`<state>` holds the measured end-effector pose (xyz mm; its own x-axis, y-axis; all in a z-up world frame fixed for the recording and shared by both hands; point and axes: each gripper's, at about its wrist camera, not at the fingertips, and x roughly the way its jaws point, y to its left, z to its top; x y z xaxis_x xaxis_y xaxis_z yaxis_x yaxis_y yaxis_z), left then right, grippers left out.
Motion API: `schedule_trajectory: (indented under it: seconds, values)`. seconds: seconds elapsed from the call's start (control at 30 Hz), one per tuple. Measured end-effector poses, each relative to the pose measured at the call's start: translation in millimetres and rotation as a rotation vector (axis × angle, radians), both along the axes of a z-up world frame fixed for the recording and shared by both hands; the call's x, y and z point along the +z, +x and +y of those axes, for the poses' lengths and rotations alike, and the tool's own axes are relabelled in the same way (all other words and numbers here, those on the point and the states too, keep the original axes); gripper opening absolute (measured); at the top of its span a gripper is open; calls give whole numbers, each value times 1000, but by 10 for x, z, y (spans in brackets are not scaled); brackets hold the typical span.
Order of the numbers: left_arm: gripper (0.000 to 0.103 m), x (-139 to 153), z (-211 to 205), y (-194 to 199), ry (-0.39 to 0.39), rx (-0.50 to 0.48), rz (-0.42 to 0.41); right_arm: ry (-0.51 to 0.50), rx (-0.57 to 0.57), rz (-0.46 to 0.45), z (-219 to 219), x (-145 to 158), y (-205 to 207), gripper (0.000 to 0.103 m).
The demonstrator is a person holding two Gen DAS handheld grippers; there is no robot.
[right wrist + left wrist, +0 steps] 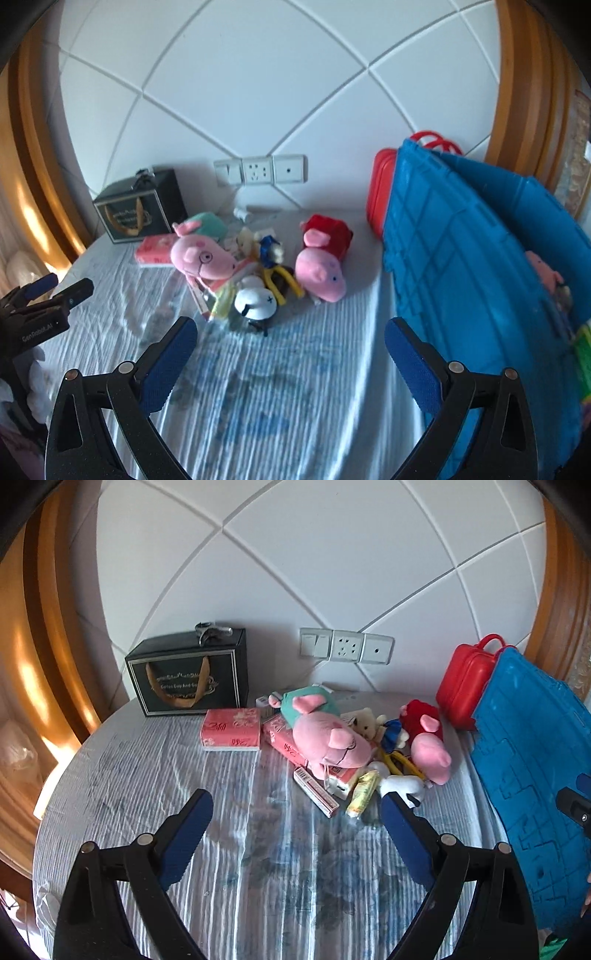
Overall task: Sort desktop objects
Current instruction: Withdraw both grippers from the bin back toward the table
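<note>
**Pile at the back, bin on the right**

Striped cloth (184, 775) lies bare ahead of you. Both the left gripper (295, 812) and the right gripper (290, 338) stand wide, holding nothing. Toys (332, 738) cluster near the wall; take an outer one first, perhaps the red-dressed pig (321, 273). Mind the blue bin (461, 258) close alongside.

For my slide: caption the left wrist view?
Open left gripper above striped tablecloth, facing plush pigs and tissue packs.
</note>
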<state>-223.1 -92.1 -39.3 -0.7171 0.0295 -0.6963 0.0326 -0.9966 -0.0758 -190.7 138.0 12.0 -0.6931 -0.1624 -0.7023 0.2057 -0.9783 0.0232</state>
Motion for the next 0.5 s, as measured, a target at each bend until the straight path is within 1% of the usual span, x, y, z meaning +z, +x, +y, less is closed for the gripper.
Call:
schedule_trajectory:
  seconds: [0.1,0.3,0.4,0.5]
  values:
    - [93,-264,0,-344,6,14,-51,9,2,-51,-28,-229,-325,103]
    - [93,-680,151,-1022,-39,-2,-113,16,6,-135,-119,-761,-1044,103]
    - [93,-722,156,-1348,-71,0,-96,19,20,-167,-261,-1002,-1432,103]
    - [93,-649,137,-1770,-114,17,-53,14,43,-167,-452,-1154,-1825,103]
